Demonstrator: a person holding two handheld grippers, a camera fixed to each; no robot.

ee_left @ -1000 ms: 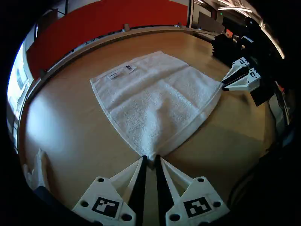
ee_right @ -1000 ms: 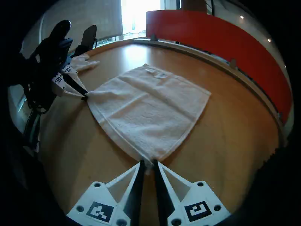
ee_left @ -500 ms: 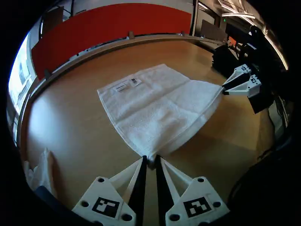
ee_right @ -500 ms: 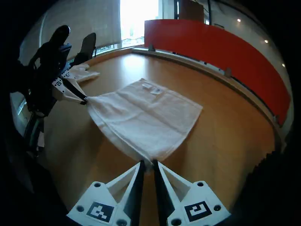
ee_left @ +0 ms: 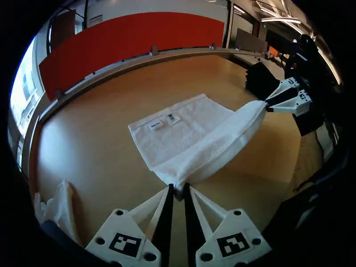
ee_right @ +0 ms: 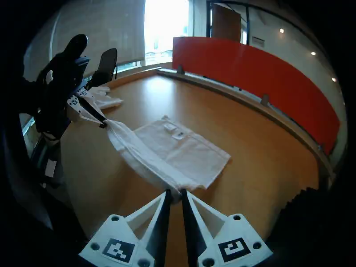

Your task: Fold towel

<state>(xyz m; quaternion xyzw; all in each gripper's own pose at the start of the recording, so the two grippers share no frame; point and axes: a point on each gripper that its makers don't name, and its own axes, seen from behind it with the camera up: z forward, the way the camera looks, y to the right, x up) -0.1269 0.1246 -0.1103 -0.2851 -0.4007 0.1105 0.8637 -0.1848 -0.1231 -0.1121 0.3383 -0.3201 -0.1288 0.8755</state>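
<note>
White towel [ee_left: 187, 133] on tabletop [ee_left: 89, 147], near edge raised, left gripper [ee_left: 178, 188] and right gripper [ee_right: 175, 192] each clamping a corner

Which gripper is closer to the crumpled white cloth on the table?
Left. The left gripper is just beside the crumpled cloth; the right gripper is across the towel from it.

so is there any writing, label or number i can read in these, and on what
None can be read.
Two small tags sewn on the towel: print too small and blurred to read.
Square black-and-white markers on the left gripper and the right gripper: patterns only, no letters or numbers.
</note>
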